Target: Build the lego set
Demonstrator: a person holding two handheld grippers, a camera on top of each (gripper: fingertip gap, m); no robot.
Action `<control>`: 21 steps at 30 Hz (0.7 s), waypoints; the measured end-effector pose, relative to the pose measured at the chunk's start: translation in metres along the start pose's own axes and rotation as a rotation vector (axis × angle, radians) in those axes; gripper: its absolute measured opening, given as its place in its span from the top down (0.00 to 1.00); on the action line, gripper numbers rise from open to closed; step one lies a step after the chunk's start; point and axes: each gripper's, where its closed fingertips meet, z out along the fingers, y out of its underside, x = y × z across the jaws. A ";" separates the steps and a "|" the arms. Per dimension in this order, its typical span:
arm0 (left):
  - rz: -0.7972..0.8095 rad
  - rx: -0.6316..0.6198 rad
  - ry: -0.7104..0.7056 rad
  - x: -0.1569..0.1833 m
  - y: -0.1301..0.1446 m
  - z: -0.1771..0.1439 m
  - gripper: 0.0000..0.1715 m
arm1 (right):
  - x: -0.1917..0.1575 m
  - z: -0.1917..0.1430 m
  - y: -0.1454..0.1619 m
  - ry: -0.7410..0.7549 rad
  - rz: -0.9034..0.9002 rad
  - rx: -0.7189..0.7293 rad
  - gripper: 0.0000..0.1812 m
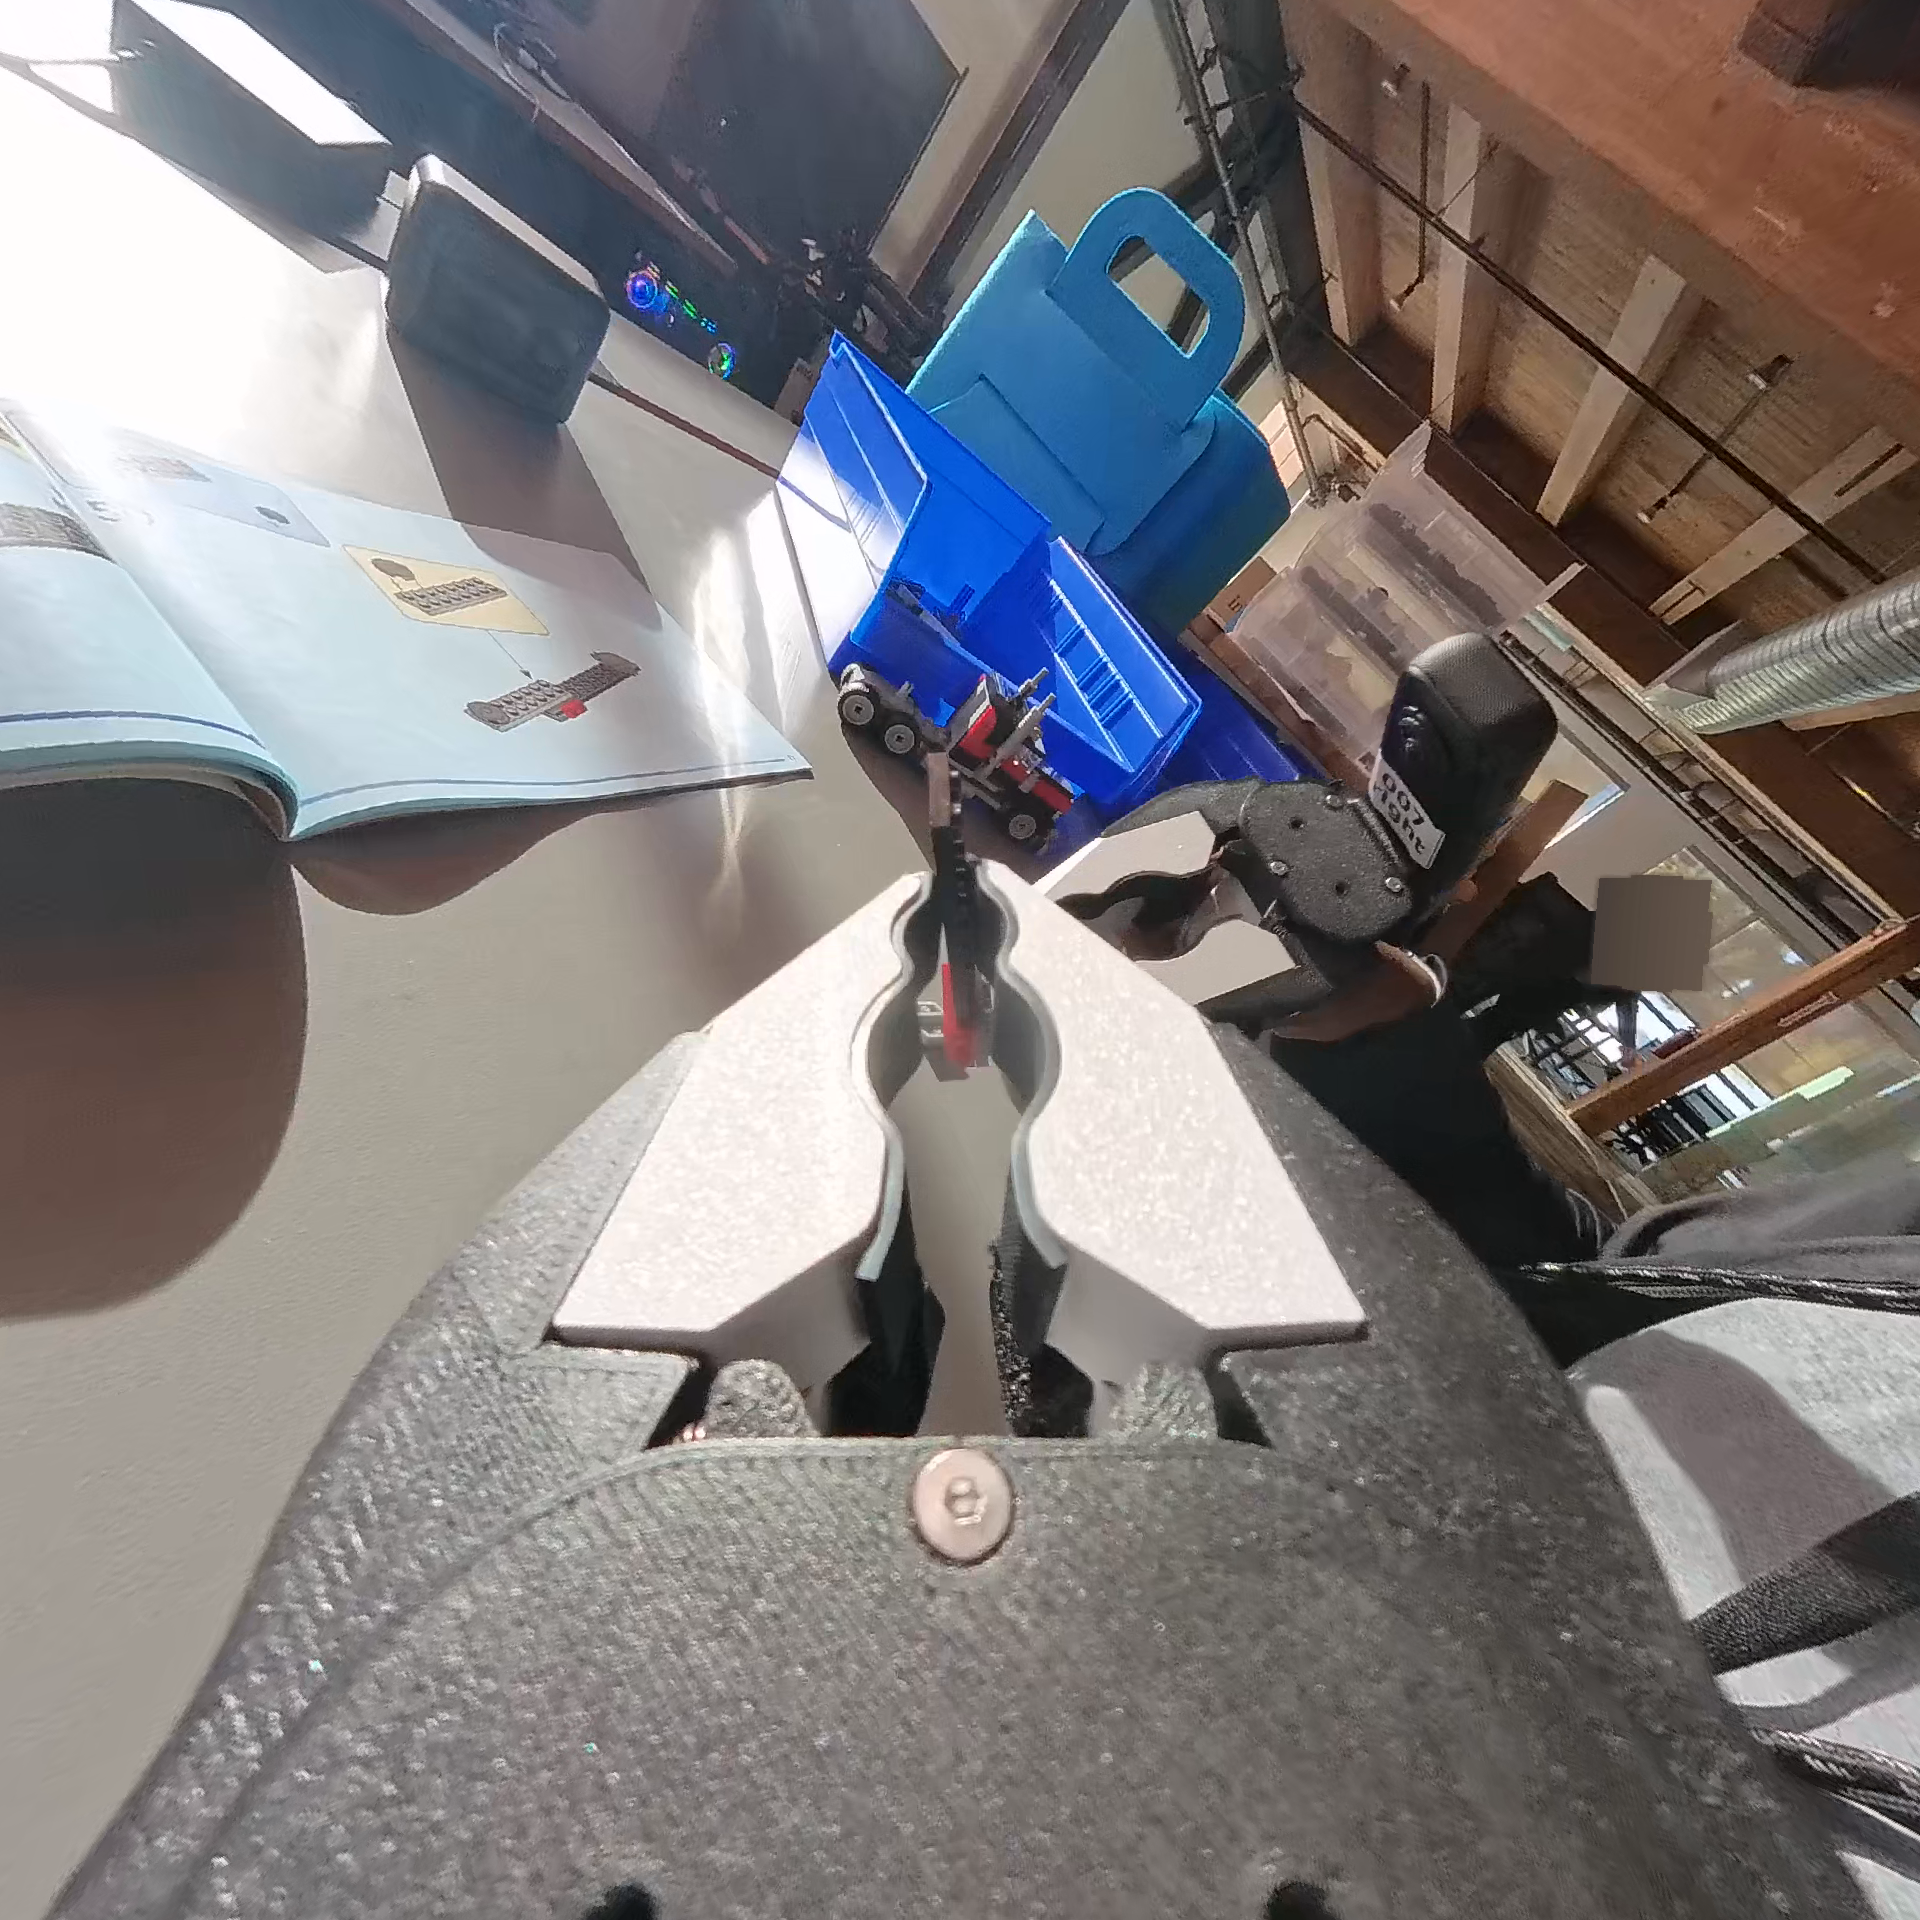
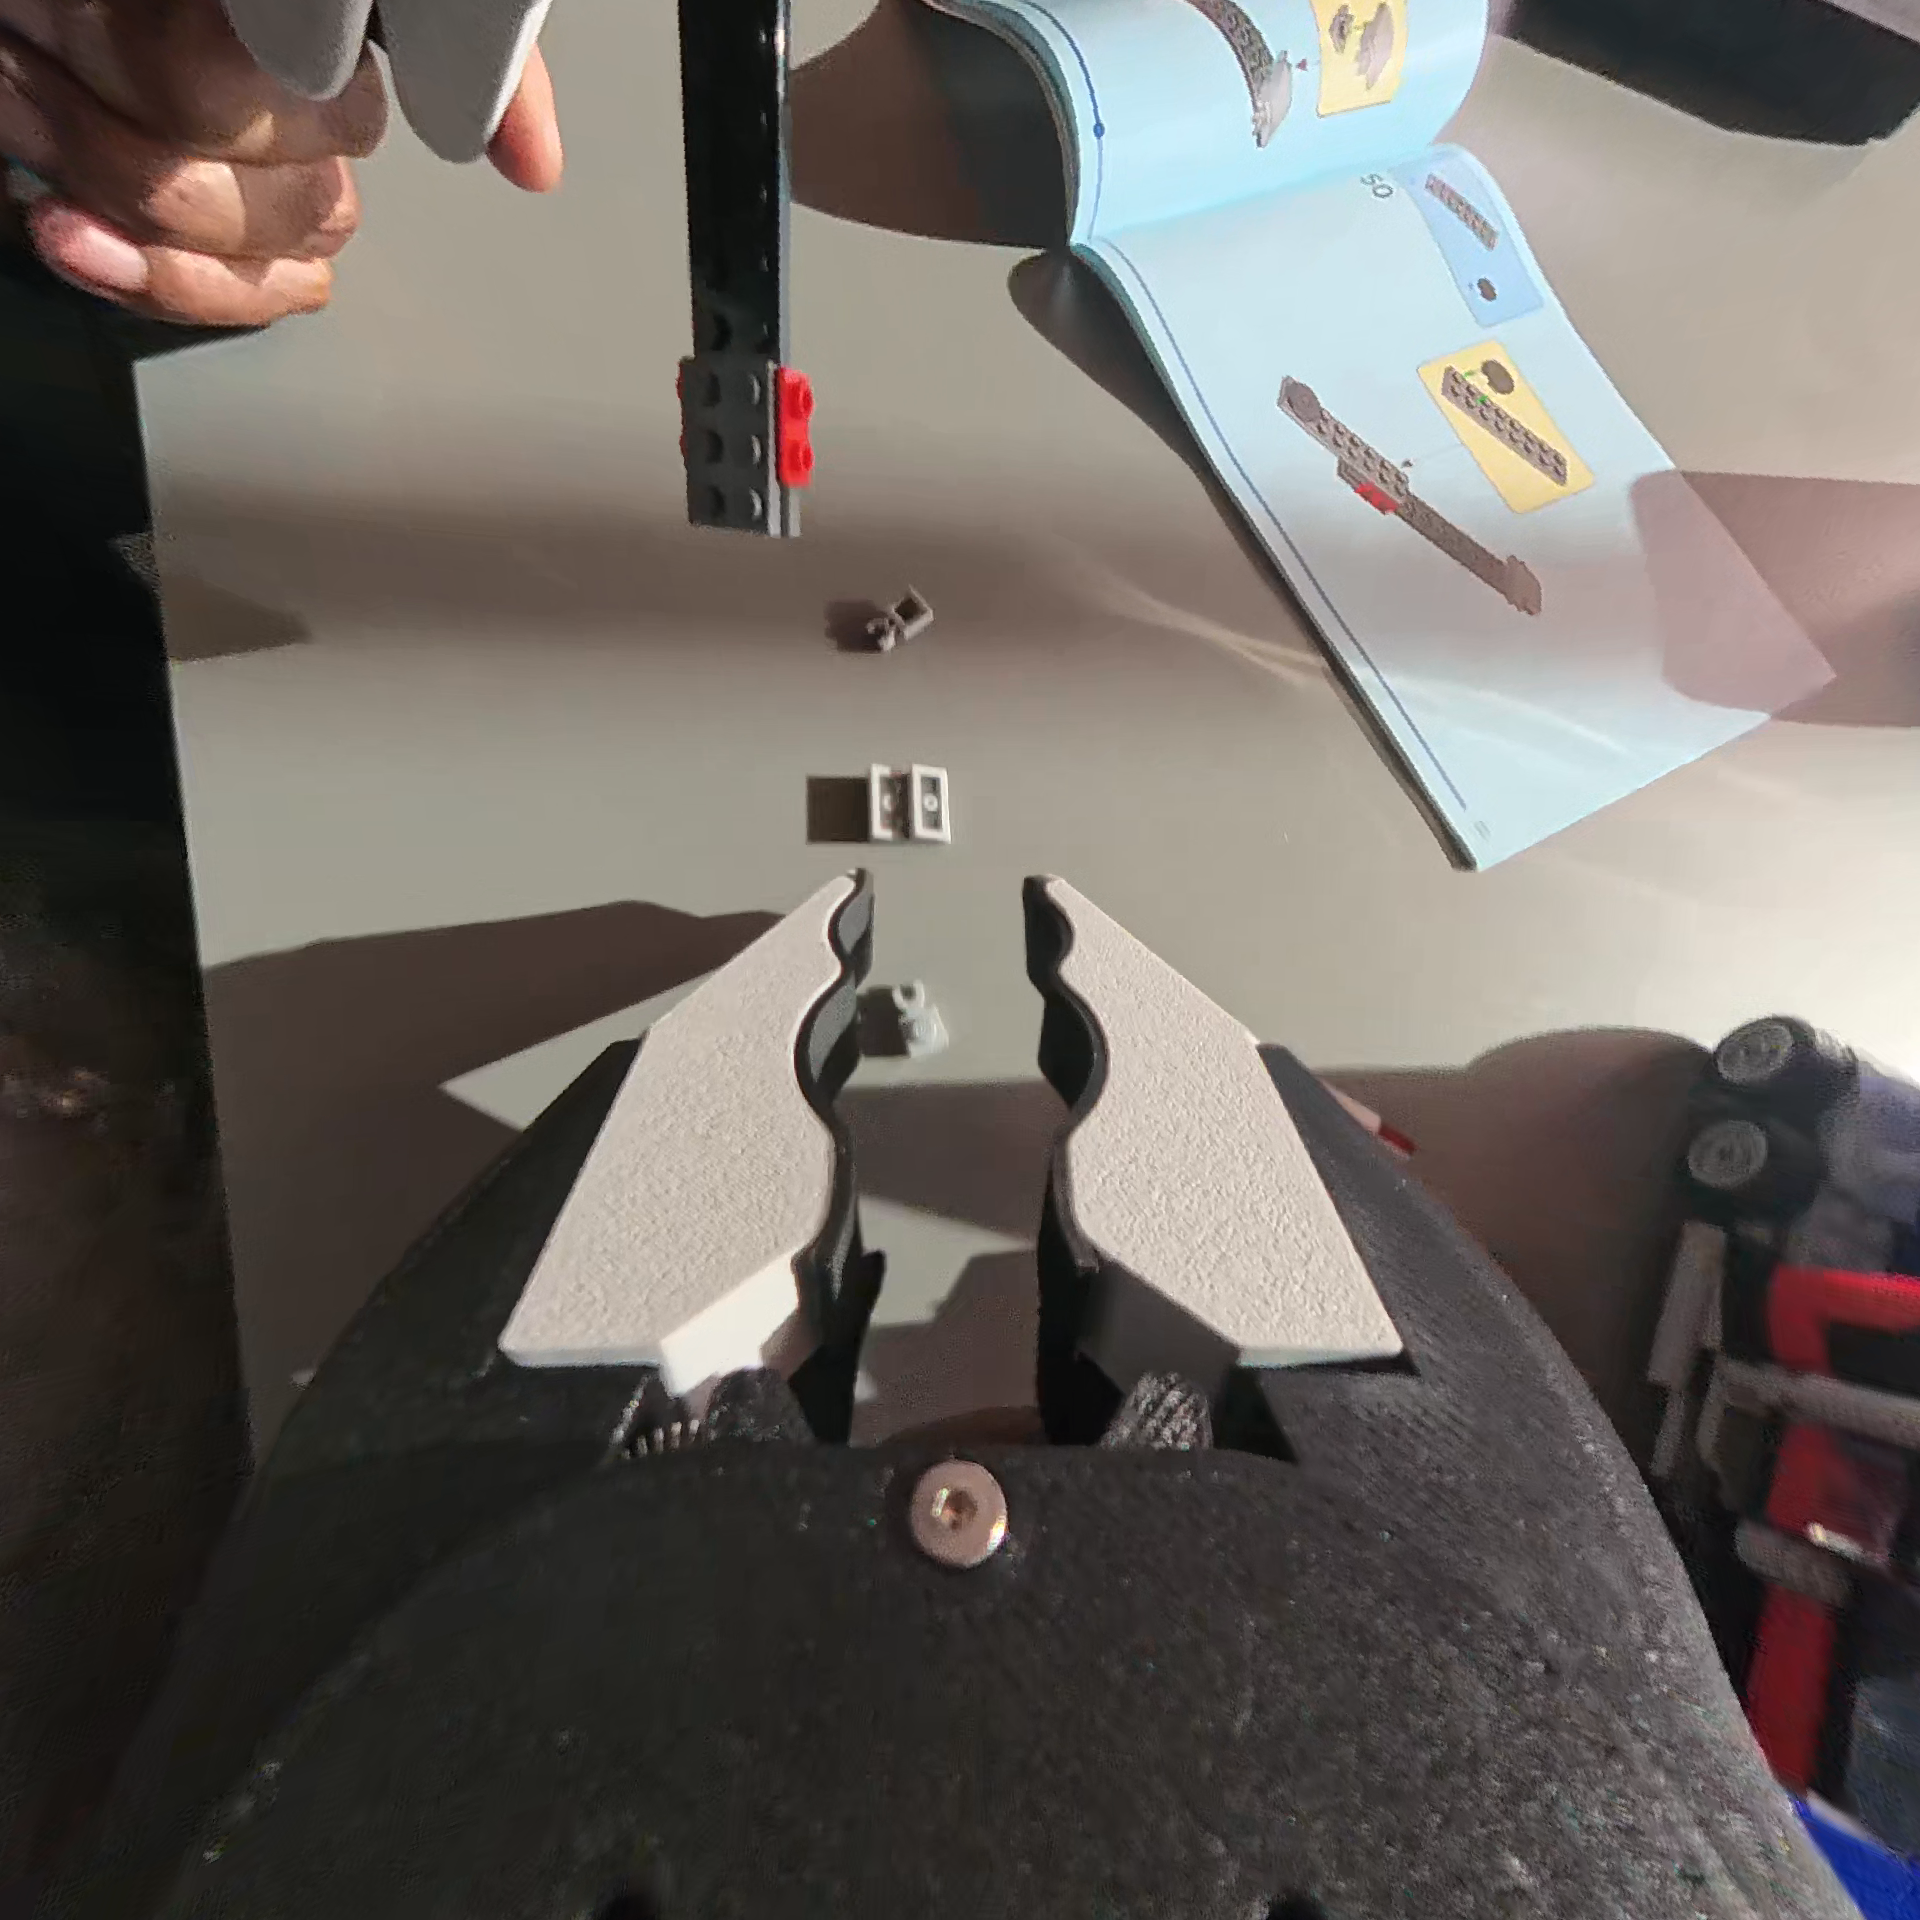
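Observation:
My left gripper (image 1: 953,902) is shut on a long black and dark grey lego beam (image 1: 956,966) with a red piece on its side, held above the table. The same beam (image 2: 736,312) hangs down from the top in the right wrist view. My right gripper (image 2: 945,883) is open and empty, low over the grey table. Two light grey plates (image 2: 910,802) lie just beyond its fingertips, upside down. A small light grey piece (image 2: 906,1013) lies between the fingers. A small dark grey piece (image 2: 885,621) lies farther off. The right gripper also shows in the left wrist view (image 1: 1153,914).
An open instruction booklet (image 1: 343,634) lies on the table (image 1: 436,1091); it also shows in the right wrist view (image 2: 1455,499). A built red and black lego truck (image 1: 966,743) stands by blue bins (image 1: 935,520); it also shows at right in the right wrist view (image 2: 1787,1351). A dark box (image 1: 488,291) stands behind. A hand (image 2: 208,166) holds the left gripper. Some 12 cm of space lies between my two pairs of fingers.

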 end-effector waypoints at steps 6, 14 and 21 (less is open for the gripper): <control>-0.001 -0.006 0.013 0.002 0.001 0.000 0.97 | 0.006 -0.036 0.036 -0.024 0.094 -0.004 0.83; 0.006 -0.042 -0.012 0.000 0.006 0.003 0.97 | -0.003 -0.020 0.036 -0.072 0.035 -0.036 0.83; -0.012 -0.070 -0.034 -0.006 0.010 0.004 0.97 | -0.006 -0.009 0.026 -0.103 0.002 -0.035 0.91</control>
